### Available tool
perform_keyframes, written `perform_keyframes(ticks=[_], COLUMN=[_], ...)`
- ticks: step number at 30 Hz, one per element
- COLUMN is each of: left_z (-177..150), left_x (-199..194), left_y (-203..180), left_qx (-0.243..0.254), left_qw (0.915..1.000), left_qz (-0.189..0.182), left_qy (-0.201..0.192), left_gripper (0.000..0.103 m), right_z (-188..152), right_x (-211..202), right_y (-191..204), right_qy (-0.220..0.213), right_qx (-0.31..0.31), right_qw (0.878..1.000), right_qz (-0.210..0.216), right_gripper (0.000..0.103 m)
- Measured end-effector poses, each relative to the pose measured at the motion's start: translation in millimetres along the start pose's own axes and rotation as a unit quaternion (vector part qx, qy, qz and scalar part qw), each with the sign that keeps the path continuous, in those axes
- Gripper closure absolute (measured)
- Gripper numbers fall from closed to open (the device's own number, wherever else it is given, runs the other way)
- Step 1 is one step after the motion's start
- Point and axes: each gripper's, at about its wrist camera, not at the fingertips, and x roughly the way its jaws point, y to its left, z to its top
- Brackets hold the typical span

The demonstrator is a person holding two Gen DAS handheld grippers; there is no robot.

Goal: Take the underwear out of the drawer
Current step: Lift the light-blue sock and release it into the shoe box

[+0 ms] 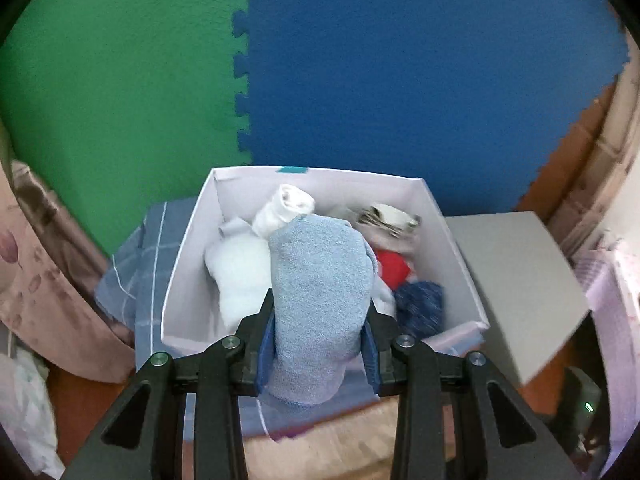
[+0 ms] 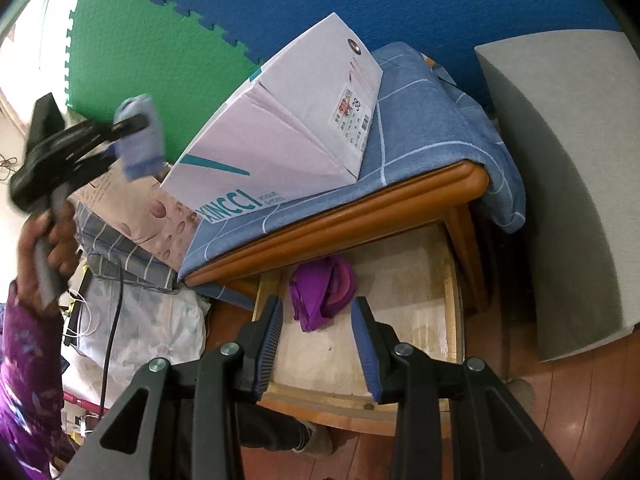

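Observation:
My left gripper (image 1: 320, 312) is shut on a rolled light blue piece of underwear (image 1: 320, 280), held up above a white cardboard box (image 1: 188, 264). In the box lie white rolls (image 1: 240, 272), a red piece (image 1: 394, 266) and a dark blue piece (image 1: 420, 300). In the right wrist view the left gripper (image 2: 132, 128) hangs left of the box (image 2: 280, 128) with the blue roll (image 2: 140, 140) in it. My right gripper (image 2: 316, 308) stands open over an open wooden drawer (image 2: 400, 320). A purple piece of underwear (image 2: 320, 292) lies in the drawer beyond the fingertips.
The box sits on a blue checked cloth (image 2: 420, 132) over a wooden cabinet top (image 2: 360, 208). A grey board (image 2: 560, 180) leans at the right. Green (image 1: 120, 80) and blue (image 1: 400, 80) foam mats cover the wall. A person's hand (image 2: 52, 240) and bedding lie left.

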Motion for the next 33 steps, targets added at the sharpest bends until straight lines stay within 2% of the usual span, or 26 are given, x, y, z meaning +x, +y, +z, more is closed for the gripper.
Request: perform_keyframes(ticks=[8, 18, 19, 21, 22, 23, 28, 33], left_z=[34, 44, 44, 45, 45, 44, 40, 24], left_x=[66, 109, 110, 111, 111, 110, 93, 60], left_y=[19, 33, 32, 30, 29, 28, 17, 7], left_qx=[0.001, 0.009, 0.013, 0.021, 0.026, 0.032, 0.062, 0.067], left_qw=[0.9984, 0.9967, 0.9965, 0.9956, 0.9952, 0.9949, 0.9902, 0.9876], left_qz=[0.053, 0.072, 0.075, 0.088, 0.091, 0.095, 0.122, 0.123], left_qy=[0.019, 0.036, 0.035, 0.027, 0.022, 0.015, -0.027, -0.072], left_gripper=[0.069, 0.060, 0.057, 0.045, 0.029, 0.018, 0.014, 0.013], right_z=[0, -1, -1, -1, -1, -2, -4, -7], right_x=[4, 15, 16, 17, 18, 19, 24, 31], right_y=[1, 3, 3, 4, 5, 5, 8, 13], right_qy=[0.010, 0.026, 0.028, 0.030, 0.032, 0.033, 0.043, 0.054], right_qx=[-0.003, -0.007, -0.008, -0.010, -0.012, -0.014, -0.025, -0.040], right_qw=[1.000, 1.000, 1.000, 0.999, 0.999, 0.999, 0.999, 0.997], right_qz=[0.001, -0.005, -0.007, -0.008, -0.009, -0.012, -0.021, -0.026], right_gripper=[0.067, 0.067, 0.067, 0.067, 0.067, 0.067, 0.067, 0.067])
